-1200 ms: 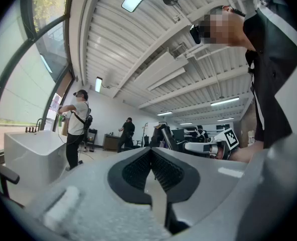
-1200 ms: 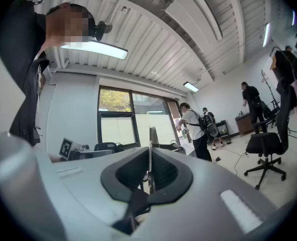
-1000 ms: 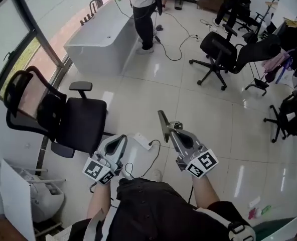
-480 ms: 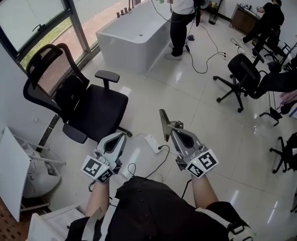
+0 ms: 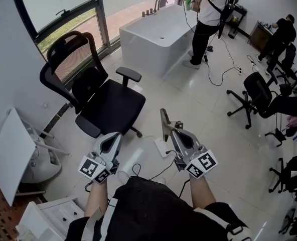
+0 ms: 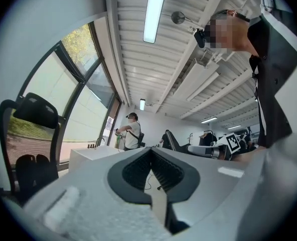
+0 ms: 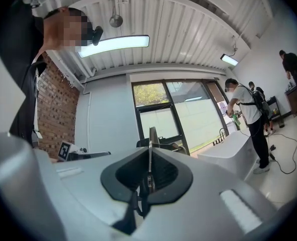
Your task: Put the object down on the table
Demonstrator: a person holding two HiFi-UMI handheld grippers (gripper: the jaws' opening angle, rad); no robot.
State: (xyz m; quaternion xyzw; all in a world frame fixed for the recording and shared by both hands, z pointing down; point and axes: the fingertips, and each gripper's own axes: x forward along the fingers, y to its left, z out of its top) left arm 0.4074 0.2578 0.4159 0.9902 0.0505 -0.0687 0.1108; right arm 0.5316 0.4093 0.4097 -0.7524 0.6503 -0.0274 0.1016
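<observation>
A thin flat grey object stands edge-on out of my right gripper, whose jaws are shut on it. In the right gripper view the object shows as a narrow upright strip between the pads of the right gripper. My left gripper is held low at the left, in front of my body, shut with nothing in it. In the left gripper view the ribbed pads of the left gripper meet with no gap. Both grippers hang over the tiled floor. No table top shows under them.
A black office chair stands just ahead to the left. A white bathtub and a standing person are farther off. A power strip with cables lies on the floor. White boards lean at the left; more chairs stand at the right.
The head view has swung left: the black chair, bathtub and standing person have shifted right in the picture. Both grippers keep the same pose, the right still shut on the flat object.
</observation>
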